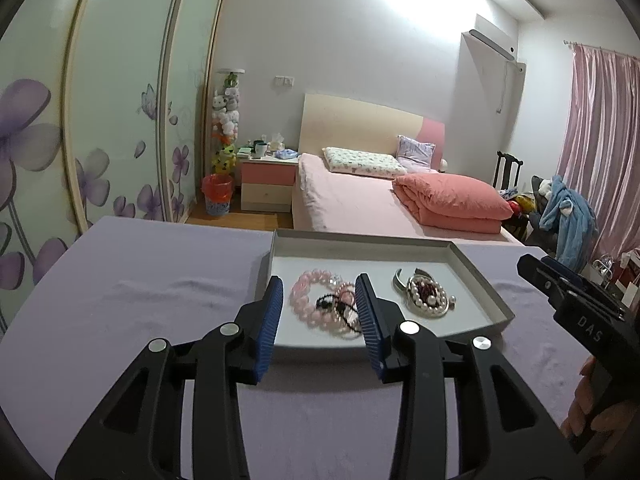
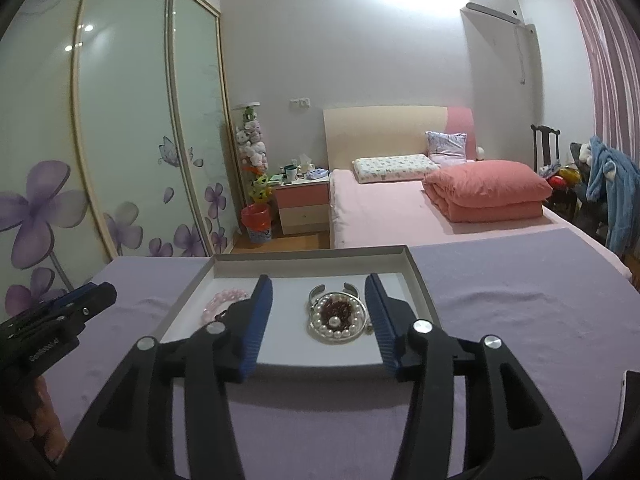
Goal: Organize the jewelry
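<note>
A shallow grey tray (image 1: 476, 268) (image 2: 420, 280) lies on the lilac table cloth. In it lie a pink bead bracelet (image 1: 306, 298) (image 2: 224, 300), a dark beaded string (image 1: 336, 306), a white pearl bracelet (image 1: 430, 298) (image 2: 338, 318) over silver bangles, and a silver cuff (image 1: 402, 278) (image 2: 332, 290). My left gripper (image 1: 320, 308) is open, its fingers framing the pink bracelet just above the tray's near edge. My right gripper (image 2: 320, 312) is open, framing the pearl bracelet. Each gripper shows at the edge of the other's view.
The lilac-covered table (image 1: 140, 280) extends left and right of the tray. Behind it are a pink bed (image 1: 360, 200), a bedside cabinet (image 1: 268, 184), a wardrobe with flower doors (image 1: 100, 140) and a chair with clothes (image 1: 560, 208).
</note>
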Motion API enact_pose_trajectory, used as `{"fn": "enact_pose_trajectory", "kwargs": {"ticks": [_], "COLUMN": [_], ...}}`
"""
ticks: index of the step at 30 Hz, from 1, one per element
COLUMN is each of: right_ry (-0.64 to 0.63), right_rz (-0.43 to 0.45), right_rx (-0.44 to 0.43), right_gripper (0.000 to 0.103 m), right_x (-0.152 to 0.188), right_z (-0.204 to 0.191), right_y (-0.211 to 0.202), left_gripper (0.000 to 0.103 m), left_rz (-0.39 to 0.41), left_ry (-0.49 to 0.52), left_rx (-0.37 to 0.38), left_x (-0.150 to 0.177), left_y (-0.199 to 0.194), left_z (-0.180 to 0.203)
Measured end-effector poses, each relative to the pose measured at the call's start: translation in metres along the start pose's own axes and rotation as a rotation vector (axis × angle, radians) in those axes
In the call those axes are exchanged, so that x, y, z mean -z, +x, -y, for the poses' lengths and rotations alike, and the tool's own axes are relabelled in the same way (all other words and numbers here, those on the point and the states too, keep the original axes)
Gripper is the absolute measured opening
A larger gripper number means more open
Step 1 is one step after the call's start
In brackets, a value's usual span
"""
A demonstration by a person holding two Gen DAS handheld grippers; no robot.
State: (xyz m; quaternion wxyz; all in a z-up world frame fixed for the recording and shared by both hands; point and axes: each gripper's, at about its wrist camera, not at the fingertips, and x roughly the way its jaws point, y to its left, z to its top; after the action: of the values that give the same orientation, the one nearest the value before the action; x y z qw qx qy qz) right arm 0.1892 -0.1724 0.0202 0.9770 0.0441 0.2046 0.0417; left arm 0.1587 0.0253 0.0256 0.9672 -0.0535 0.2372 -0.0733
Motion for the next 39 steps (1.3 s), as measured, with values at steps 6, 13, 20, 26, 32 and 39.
{"fn": "enact_pose_trajectory", "kwargs": {"ticks": [6,13,20,26,32,39], "right_ry": [-0.036,-0.057,-0.085,-0.072,-0.091,-0.049], "right_rz": [0.023,0.046,0.050,0.061,0.096,0.093], "right_rx": [-0.010,-0.015,-0.020,-0.017,0.028,0.065], "right_gripper": [0.060,0.079,0.099,0.099,0.099,0.099], "right_x": [0.010,0.025,0.035,0.045,0.058,0.075], "right_z": [-0.007,-0.010,-0.012,-0.010,-0.015,-0.007], "right_y": [-0.026,-0.062,-0.090,-0.114,-0.131,-0.128], "left_gripper": [0.051,0.069,0.095,0.101,0.101,0.101], "left_rz": [0.014,0.067,0.128,0.165,0.197,0.213], "left_ry": [0.008,0.039,0.082,0.109,0.140,0.145], "left_rx": [0.007,-0.003,-0.037,-0.079,-0.153,-0.215], "left_x": [0.012,0.030,0.043,0.053,0.065,0.078], "left_y": [-0.020,-0.052,-0.078,-0.092,-0.097,-0.099], "left_z": [0.002,0.012,0.021,0.025,0.033,0.039]}}
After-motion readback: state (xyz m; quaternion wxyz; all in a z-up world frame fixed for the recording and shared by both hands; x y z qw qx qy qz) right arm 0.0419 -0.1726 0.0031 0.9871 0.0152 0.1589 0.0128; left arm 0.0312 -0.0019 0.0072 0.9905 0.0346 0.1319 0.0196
